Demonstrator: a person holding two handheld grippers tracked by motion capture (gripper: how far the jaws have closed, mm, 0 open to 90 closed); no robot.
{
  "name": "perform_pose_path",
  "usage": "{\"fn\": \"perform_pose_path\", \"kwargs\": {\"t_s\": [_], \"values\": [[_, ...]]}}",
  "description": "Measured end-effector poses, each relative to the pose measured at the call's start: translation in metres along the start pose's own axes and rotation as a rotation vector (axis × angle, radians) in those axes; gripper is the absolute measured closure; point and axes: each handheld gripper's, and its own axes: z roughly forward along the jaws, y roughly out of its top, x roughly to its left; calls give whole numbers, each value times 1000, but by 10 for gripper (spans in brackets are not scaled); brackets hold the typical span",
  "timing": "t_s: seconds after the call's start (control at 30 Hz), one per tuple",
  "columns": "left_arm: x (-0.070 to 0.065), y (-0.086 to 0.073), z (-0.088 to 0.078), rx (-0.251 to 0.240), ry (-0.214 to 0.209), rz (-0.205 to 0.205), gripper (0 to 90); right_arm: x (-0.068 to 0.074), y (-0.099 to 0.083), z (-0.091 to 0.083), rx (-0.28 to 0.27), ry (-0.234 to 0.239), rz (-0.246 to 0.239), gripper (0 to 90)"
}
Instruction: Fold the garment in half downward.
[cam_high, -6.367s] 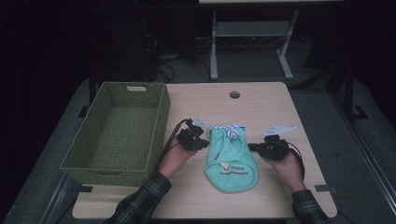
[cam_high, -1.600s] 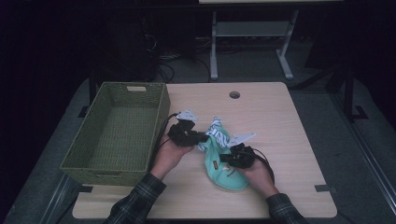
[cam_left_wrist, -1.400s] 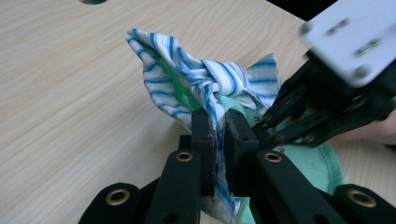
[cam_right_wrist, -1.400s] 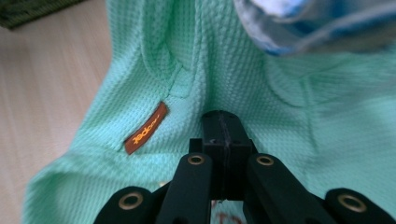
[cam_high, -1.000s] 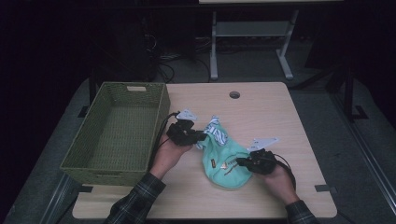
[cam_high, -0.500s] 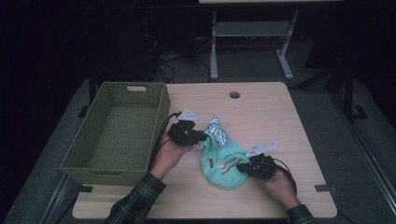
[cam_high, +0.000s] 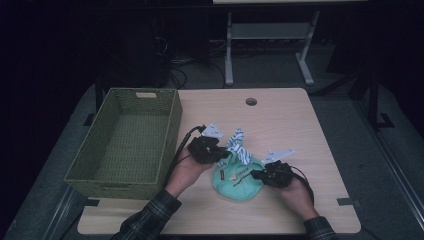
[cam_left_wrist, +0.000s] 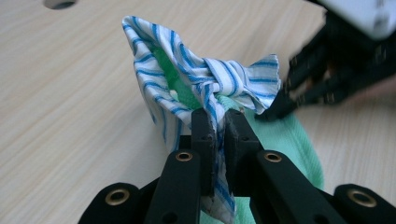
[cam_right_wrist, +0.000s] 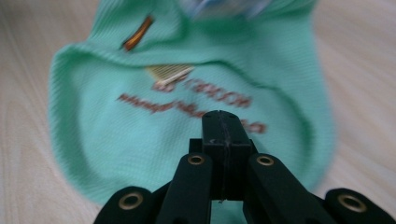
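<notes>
Left tool (cam_left_wrist: 219, 123): your jaws are clenched on the blue-striped white trim (cam_left_wrist: 205, 79) of the mint-green garment (cam_high: 239, 176), the fabric pinched flat between the pads.
Left hand (cam_high: 186, 171): you reach in from the lower left, forearm angled up and right, the tool lying low over the bench (cam_high: 280, 120) at the garment's upper left edge.
Right tool (cam_right_wrist: 225, 123): your jaws are pressed together with nothing between them, the tips resting over the printed lettering on the green cloth.
Right hand (cam_high: 295, 192): you come in from the lower right, the tool aimed leftward at the garment's right side.
Garment: bunched on the bench between your two tools, just right of the green woven basket (cam_high: 125, 145).
</notes>
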Motion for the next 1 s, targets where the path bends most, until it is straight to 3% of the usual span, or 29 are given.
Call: {"fn": "perform_pose_path", "kwargs": {"t_s": [0.17,0.33,0.67,0.87,0.9,1.0], "values": [[-10,-3,11,35,-26,31,832,-13,-6,-14,-28,-27,40,898],[-19,-7,18,82,-51,71,829,-17,-9,-18,-30,-40,48,898],[-28,-16,35,156,-93,83,789,-18,-9,-18,-31,-43,48,898],[-24,-10,22,80,-138,45,552,-17,-9,-21,-41,-41,45,898],[-23,-7,18,66,-137,50,537,-17,-9,-22,-42,-40,41,898],[-16,-1,10,12,-129,14,556,-13,-9,-26,-49,-29,42,898]]}}
